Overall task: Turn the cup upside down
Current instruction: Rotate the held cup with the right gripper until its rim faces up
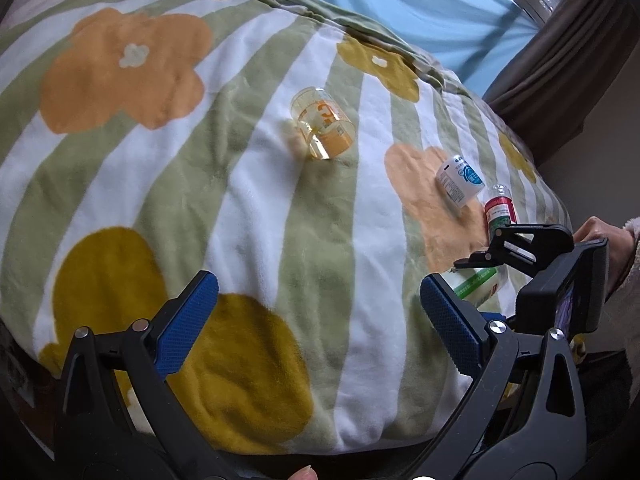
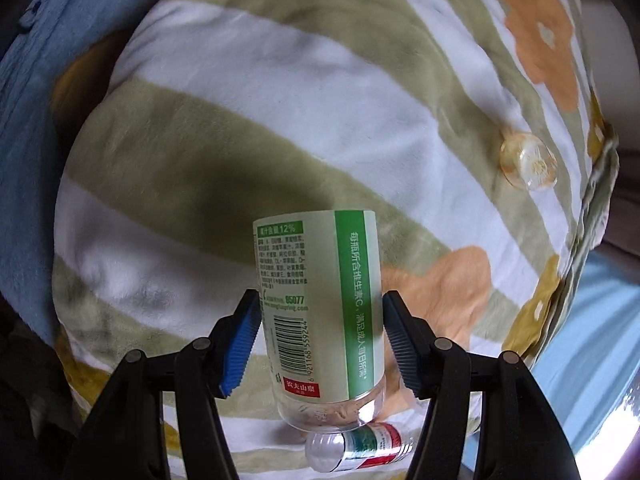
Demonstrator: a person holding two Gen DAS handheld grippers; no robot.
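Observation:
A clear cup with a green and white label (image 2: 320,312) is held between the pads of my right gripper (image 2: 320,336), above the flowered blanket; its clear base points toward the camera. In the left wrist view the same cup (image 1: 480,286) shows partly behind the right gripper's black frame. My left gripper (image 1: 318,320) is open and empty above the blanket's near edge. A clear yellow-tinted cup with an orange label (image 1: 322,122) lies on its side mid-blanket; it also shows in the right wrist view (image 2: 528,160).
A white bottle with a blue label (image 1: 460,180) and a small red and green labelled bottle (image 1: 500,212) lie on the blanket (image 1: 240,200) at the right. The small bottle (image 2: 360,446) lies just under the held cup. A blue sheet (image 1: 400,0) lies beyond.

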